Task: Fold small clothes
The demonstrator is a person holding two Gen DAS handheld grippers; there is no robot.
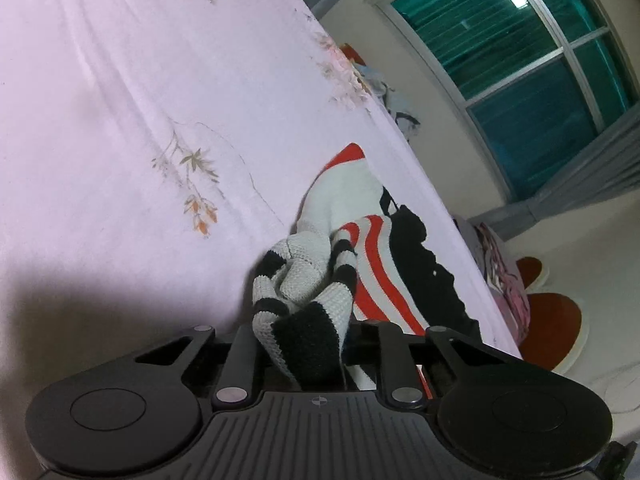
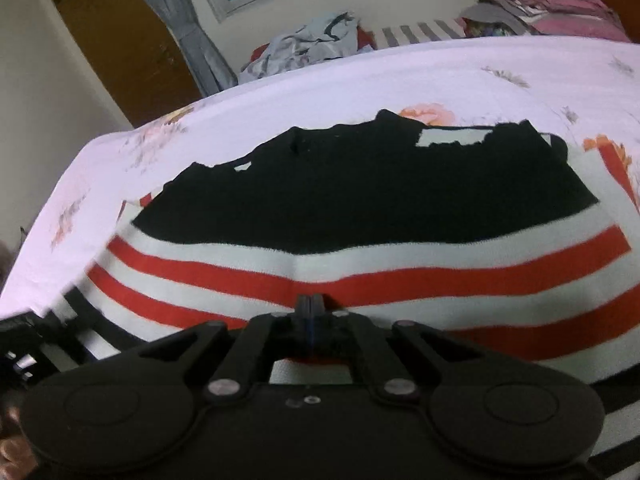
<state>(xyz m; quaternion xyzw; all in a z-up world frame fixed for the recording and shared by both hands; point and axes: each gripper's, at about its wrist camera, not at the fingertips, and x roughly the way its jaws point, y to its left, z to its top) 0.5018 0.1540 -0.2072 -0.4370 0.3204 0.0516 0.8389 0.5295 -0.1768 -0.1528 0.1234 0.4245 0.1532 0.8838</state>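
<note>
A small knit sweater with white, red and black stripes lies on the pink flowered bedsheet (image 1: 120,100). In the left wrist view my left gripper (image 1: 308,344) is shut on a bunched black-and-white striped part of the sweater (image 1: 304,300), lifted off the sheet; the fingertips are hidden by the cloth. In the right wrist view the sweater (image 2: 360,208) is spread flat, black band farthest away. My right gripper (image 2: 310,308) has its fingers pressed together low over the red and white stripes; whether cloth is pinched between them I cannot tell.
The bed's edge (image 1: 440,200) runs along the right of the left view, with a window (image 1: 520,60) and red round mats (image 1: 552,320) on the floor beyond. Loose clothes (image 2: 308,40) and a folded pile (image 2: 552,4) lie behind the bed.
</note>
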